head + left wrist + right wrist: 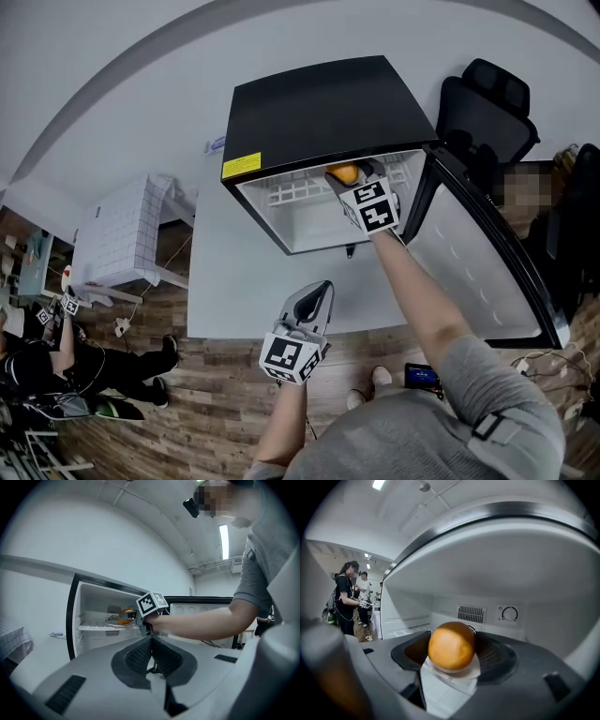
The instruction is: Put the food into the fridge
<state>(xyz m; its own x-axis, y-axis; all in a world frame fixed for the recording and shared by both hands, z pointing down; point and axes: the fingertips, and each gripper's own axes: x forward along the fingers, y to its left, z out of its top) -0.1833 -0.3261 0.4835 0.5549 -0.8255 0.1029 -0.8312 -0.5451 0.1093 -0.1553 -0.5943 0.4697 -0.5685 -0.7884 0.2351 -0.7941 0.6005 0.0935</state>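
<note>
Right gripper view: the orange (451,645) is clamped between the jaws of the right gripper (452,660) inside the fridge (328,103), over its shelf (298,191), while the left gripper (151,647) is held outside, jaws together and empty.

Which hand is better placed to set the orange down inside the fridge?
Right. The right gripper holds the orange inside the fridge, just above its white shelf. The left gripper hangs outside, jaws together and empty.
</note>
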